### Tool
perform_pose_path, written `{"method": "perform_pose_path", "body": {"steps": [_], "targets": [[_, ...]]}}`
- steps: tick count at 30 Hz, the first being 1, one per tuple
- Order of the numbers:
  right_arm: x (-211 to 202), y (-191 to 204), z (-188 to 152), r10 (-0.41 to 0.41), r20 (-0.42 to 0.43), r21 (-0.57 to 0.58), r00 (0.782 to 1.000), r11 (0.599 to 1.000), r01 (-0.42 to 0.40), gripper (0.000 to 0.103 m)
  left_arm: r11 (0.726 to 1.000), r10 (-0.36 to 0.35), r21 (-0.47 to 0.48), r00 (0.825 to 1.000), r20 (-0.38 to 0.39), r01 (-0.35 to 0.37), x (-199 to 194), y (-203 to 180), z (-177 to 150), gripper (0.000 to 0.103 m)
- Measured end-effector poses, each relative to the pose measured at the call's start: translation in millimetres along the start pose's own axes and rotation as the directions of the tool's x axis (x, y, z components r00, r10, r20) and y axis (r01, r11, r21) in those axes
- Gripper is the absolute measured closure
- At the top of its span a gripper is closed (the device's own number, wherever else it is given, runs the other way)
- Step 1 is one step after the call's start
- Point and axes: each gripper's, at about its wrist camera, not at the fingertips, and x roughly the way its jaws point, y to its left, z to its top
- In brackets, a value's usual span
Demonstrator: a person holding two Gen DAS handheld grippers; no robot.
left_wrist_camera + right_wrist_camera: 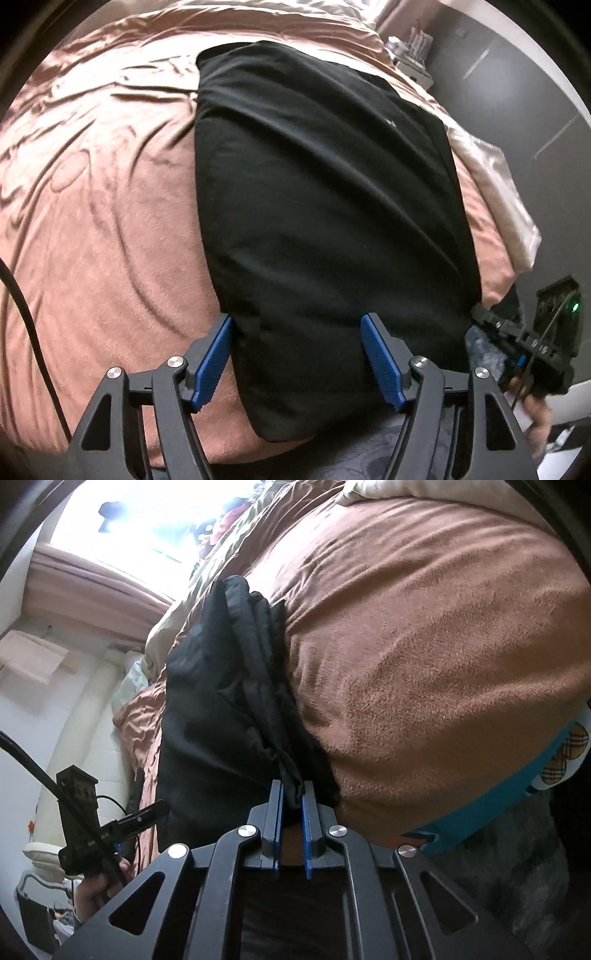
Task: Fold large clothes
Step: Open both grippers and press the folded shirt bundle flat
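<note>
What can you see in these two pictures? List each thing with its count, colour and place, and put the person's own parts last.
black garment: one, black, spread on the bed, near edge bunched.
blanket: one, pinkish brown, covering the bed.
pillow: one, cream, at the bed's edge.
curtain: one, dusty pink, below the bright window.
left tool: one, black with blue pads, open over the garment's near end.
right tool: one, black with blue pads, shut on the garment's bunched edge.

The garment (pixel 325 192) lies on my bed's blanket (pixel 110 206); my left tool (pixel 297 360) straddles its near edge; my right tool (pixel 292 825) sits at its right corner.
</note>
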Motion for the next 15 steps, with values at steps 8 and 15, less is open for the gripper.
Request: {"method": "perform_pose_path", "body": {"steps": [8, 15], "targets": [[-34, 41, 30, -0.047, 0.037, -0.159, 0.998, 0.986, 0.052, 0.022, 0.998, -0.053, -0.043, 0.999, 0.003, 0.053, -14, 23, 12, 0.031], [-18, 44, 77, 0.015, -0.001, -0.162, 1.0, 0.987, -0.015, 0.018, 0.993, -0.059, -0.104, 0.997, 0.045, 0.064, -17, 50, 42, 0.03]]}}
